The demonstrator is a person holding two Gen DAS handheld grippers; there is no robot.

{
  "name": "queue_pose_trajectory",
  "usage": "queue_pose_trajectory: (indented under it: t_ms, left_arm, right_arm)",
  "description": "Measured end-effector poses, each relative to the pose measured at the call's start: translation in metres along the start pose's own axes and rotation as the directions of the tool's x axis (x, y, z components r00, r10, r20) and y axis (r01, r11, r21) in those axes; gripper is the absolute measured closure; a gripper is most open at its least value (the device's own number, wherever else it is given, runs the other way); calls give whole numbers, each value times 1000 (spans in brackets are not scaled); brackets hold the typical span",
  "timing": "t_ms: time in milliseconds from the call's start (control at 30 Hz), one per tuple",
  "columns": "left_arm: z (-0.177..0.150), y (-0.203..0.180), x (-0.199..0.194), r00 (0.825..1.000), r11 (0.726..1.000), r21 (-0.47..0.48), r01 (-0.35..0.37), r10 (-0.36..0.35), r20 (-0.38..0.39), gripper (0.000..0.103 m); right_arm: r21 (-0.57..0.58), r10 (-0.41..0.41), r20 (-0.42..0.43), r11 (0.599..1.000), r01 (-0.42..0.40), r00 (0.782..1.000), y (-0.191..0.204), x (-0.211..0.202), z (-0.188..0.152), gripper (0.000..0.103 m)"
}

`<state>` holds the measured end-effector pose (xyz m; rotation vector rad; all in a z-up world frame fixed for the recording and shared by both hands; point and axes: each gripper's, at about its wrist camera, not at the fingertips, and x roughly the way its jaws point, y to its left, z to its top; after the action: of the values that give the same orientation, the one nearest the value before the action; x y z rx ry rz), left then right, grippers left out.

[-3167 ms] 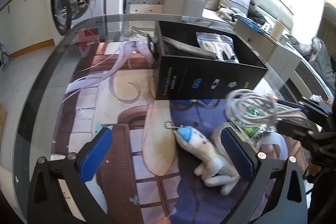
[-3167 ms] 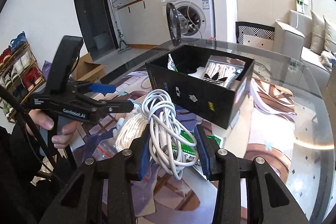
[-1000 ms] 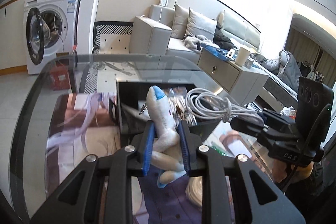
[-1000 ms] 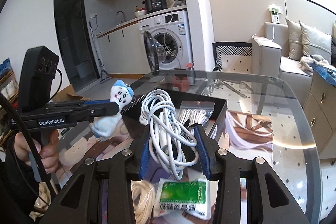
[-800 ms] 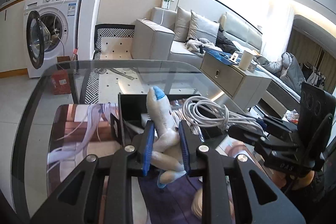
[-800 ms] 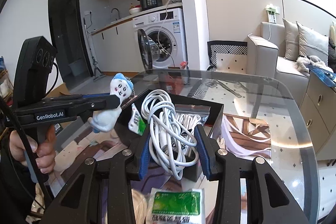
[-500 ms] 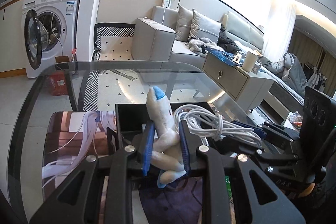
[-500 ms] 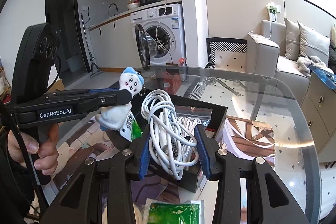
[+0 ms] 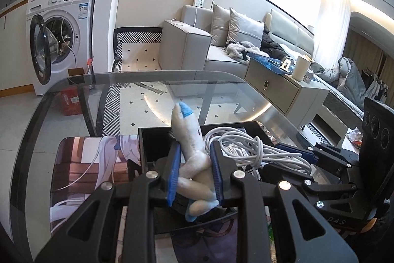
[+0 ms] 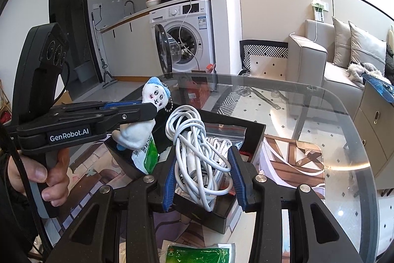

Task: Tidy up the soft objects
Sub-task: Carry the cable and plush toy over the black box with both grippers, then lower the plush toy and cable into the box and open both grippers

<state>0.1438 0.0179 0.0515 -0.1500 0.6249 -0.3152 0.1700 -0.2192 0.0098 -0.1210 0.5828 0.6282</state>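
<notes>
Tongs: left tongs (image 9: 194, 171) are clamping plush toy (image 9: 190, 139) | right tongs (image 10: 202, 171) are clamping coiled cable (image 10: 197, 147) | both are hanging directly over black box (image 10: 256, 137), long axes upright.

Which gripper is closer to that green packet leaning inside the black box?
Left. The left gripper, holding the plush toy, hangs right above the green packet; the right gripper, holding the white cable, is beside it, further right over the black box.
</notes>
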Motion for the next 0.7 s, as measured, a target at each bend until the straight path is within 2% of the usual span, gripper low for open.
queue_pose_trajectory:
  t_ms: [700]
  left_arm:
    - [-9, -6, 31, 995, 995, 70, -66, 71, -70, 80]
  right_arm:
    - [-36, -3, -33, 999, 2, 999, 0, 19, -5, 64]
